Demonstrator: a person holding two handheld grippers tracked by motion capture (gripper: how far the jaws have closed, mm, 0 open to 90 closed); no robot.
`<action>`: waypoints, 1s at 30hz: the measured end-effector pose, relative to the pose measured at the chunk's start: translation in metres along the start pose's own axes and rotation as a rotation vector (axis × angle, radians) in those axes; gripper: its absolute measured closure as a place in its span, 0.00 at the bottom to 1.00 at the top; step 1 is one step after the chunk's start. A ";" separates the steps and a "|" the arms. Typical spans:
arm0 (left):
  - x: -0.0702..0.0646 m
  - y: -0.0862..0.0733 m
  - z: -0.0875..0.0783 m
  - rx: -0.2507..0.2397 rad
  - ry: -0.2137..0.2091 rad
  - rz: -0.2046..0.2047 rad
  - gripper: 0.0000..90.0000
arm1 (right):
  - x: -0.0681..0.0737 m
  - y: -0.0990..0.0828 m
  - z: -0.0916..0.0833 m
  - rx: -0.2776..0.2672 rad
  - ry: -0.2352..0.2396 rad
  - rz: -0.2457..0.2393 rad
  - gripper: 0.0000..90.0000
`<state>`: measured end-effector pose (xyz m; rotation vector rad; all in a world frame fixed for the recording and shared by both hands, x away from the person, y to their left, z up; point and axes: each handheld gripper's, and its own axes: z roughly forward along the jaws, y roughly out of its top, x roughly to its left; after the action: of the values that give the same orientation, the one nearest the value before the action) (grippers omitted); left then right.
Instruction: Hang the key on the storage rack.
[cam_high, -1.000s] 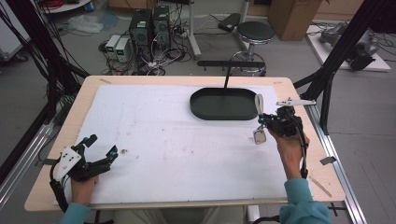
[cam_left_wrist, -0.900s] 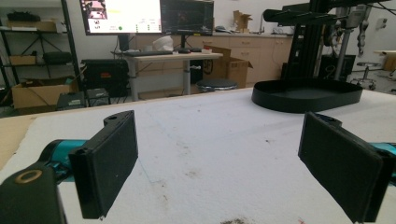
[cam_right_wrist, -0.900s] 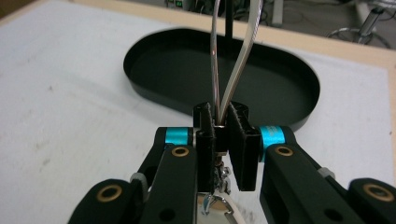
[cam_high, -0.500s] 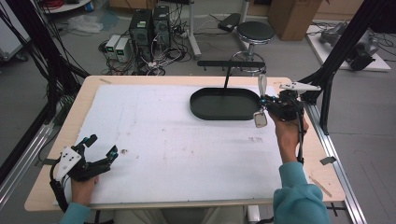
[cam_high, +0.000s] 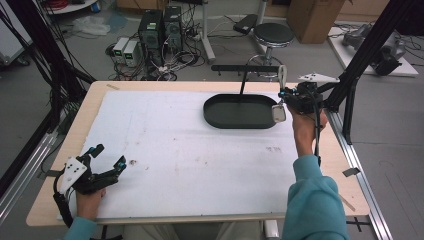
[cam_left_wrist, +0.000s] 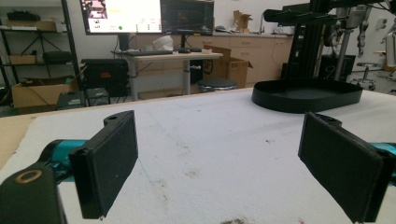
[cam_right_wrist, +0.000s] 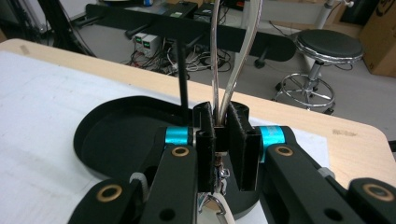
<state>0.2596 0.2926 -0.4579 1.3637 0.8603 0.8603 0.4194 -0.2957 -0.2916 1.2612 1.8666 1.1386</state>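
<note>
Tongs (cam_right_wrist: 232, 56) clamped upright in right gripper (cam_high: 283, 100), pads tight on both metal arms, raised at right end of black oval tray (cam_high: 220, 116), left gripper (cam_high: 106, 159) wide open, nothing held, low over near-left worktop (cam_high: 200, 165), no readable writing.

A wooden table (cam_high: 345, 150) holds a big white sheet (cam_high: 190, 150). A black oval tray (cam_high: 240, 112) sits on the sheet.

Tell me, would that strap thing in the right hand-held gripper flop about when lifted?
Probably only a little. The clear strap arches upward above the right hand-held gripper, so it seems springy. Its dangling tag likely swings and looks light.
</note>
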 end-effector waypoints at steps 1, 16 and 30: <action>0.000 0.000 0.000 0.002 0.000 0.002 0.14 | -0.002 0.001 0.002 0.003 -0.002 0.006 0.91; 0.000 0.000 0.000 0.002 0.000 0.005 0.14 | -0.012 0.004 0.030 0.024 -0.048 0.020 0.91; 0.000 0.000 0.000 0.005 0.001 0.005 0.14 | -0.017 -0.001 0.054 0.053 -0.084 0.044 0.91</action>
<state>0.2595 0.2925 -0.4578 1.3709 0.8606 0.8632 0.4700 -0.2943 -0.3167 1.3648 1.8261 1.0491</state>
